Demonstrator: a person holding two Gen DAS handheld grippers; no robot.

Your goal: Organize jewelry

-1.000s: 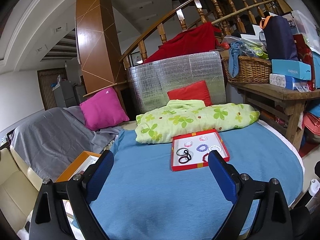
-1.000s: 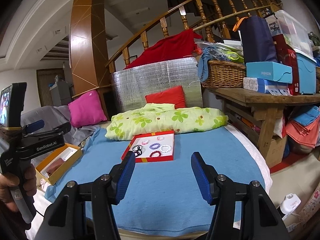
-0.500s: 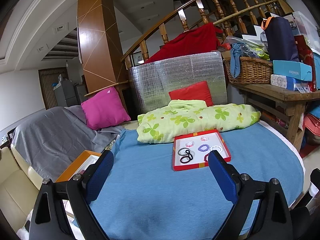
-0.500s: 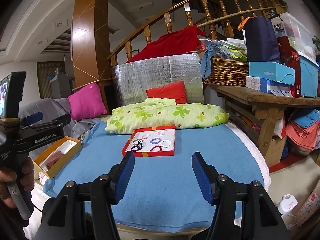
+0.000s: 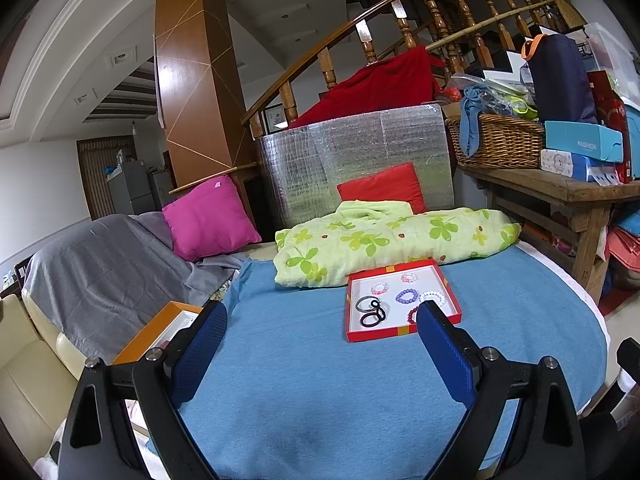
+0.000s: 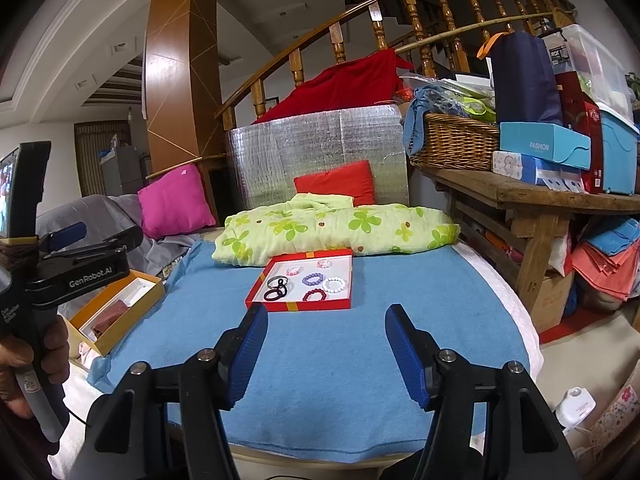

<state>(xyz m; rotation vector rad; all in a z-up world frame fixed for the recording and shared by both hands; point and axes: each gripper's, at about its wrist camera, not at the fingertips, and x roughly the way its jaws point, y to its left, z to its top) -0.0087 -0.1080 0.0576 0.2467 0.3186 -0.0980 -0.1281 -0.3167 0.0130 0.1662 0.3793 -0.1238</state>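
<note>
the left gripper (image 5: pixel 322 332) hangs over the near part of the blue cloth (image 5: pixel 320 380), its blue-padded jaws spread wide with nothing between them. the right gripper (image 6: pixel 326 332) hovers over the same cloth (image 6: pixel 340 352), jaws also apart and empty, set narrower than the left pair. in the right wrist view the left gripper (image 6: pixel 90 236) shows at the left edge, held by a hand (image 6: pixel 24 364) around its grey grip.

just beyond both pairs of jaws the red tray (image 5: pixel 402 332) lies flat on the cloth, well short of either gripper's tips in the right wrist view (image 6: pixel 298 306). on its white floor sit the jewelry pieces: black rings (image 5: pixel 372 312) overlapping at the near left, a purple bead bracelet (image 5: pixel 407 296) in the middle, a white bead bracelet (image 5: pixel 434 297) to its right, two pink bead bracelets (image 5: pixel 379 288) along the far side, and a dark red bead bracelet (image 6: pixel 314 294) at the near right, partly hidden by the left gripper's right jaw in the left wrist view.

off the cloth's left edge lies an open orange box (image 6: pixel 116 312) with a white lining. behind the tray, touching its far rim, is a folded green floral blanket (image 5: pixel 392 240); farther back are a red cushion (image 5: pixel 382 186), a pink cushion (image 5: pixel 208 218) and a silver foil panel (image 5: pixel 352 152). at the right a wooden bench (image 6: pixel 532 196) carries a wicker basket (image 6: pixel 456 142) and boxes.
</note>
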